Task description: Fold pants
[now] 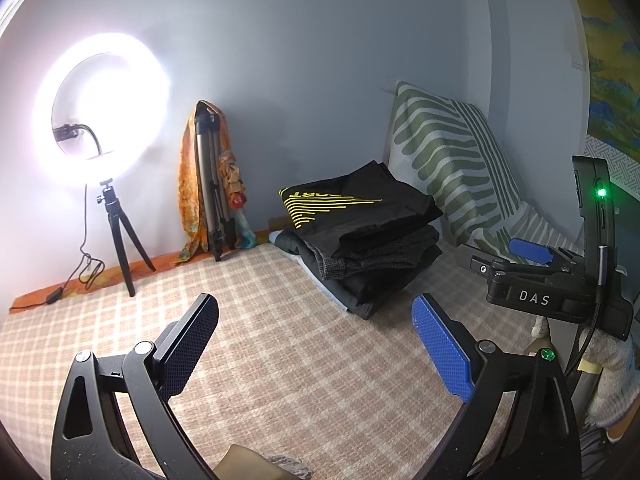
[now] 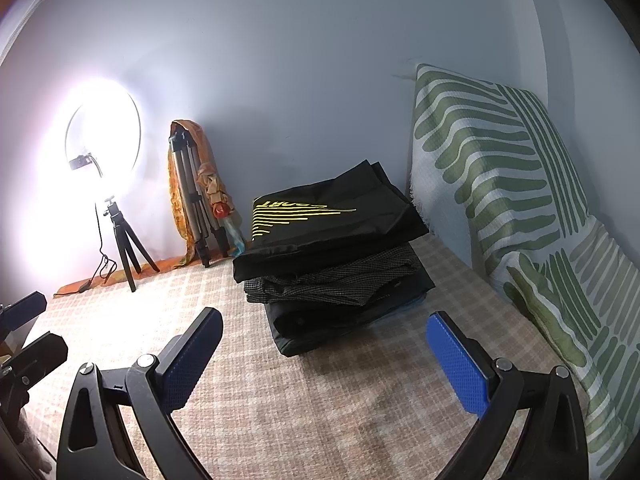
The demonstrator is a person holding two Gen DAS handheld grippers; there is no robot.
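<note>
Blue textured pads (image 1: 440,348) line the fingers of the left gripper (image 1: 316,344), which hangs spread wide over the checked beige bedcover (image 1: 280,360) with nothing between its jaws. Off to its right, the left wrist view catches the right gripper (image 1: 532,256), marked DAS, with a green light lit on its body; the right gripper's own camera shows its fingers likewise parted and empty above the cover. Beyond both tools sits a stack of folded pants (image 2: 336,264), dark fabrics piled up, the topmost black piece (image 2: 332,216) printed with yellow stripes and lettering. Just beside the stack a green-and-white striped cushion (image 2: 500,184) leans against the wall. Farther left, a lit ring light (image 1: 100,108) stands on a small tripod, near a folded tripod (image 1: 214,184) draped with an orange cloth
</note>
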